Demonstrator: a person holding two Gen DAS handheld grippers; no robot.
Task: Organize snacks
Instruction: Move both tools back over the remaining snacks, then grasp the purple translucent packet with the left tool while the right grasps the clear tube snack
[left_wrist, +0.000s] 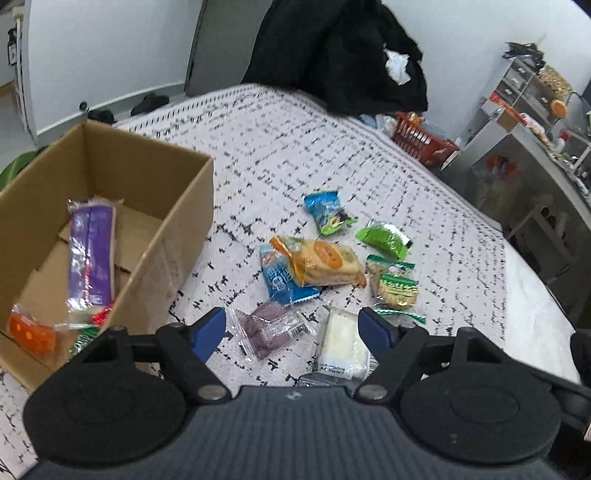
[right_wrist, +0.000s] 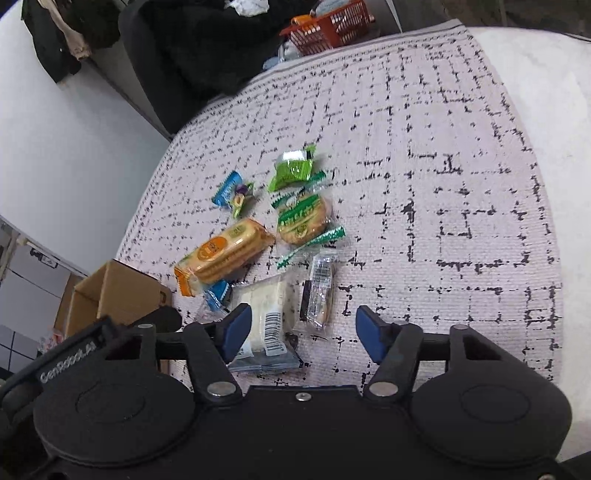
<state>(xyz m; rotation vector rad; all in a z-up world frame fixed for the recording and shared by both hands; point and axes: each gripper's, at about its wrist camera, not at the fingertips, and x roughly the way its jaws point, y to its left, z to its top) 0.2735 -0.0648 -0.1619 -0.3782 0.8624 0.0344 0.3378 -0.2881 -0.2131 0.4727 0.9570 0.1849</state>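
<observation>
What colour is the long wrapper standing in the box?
Purple wrapper, clearest in the left wrist view.

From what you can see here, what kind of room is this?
Probably a lived-in room at home, maybe a bedroom: snacks lie on a woven checked cover, dark clothes are heaped behind it, and cluttered shelves stand by the wall. I can't be sure.

White walls (left_wrist: 110, 48), grey shelving (left_wrist: 524, 85), black-flecked white tablecloth (right_wrist: 424, 147).
</observation>
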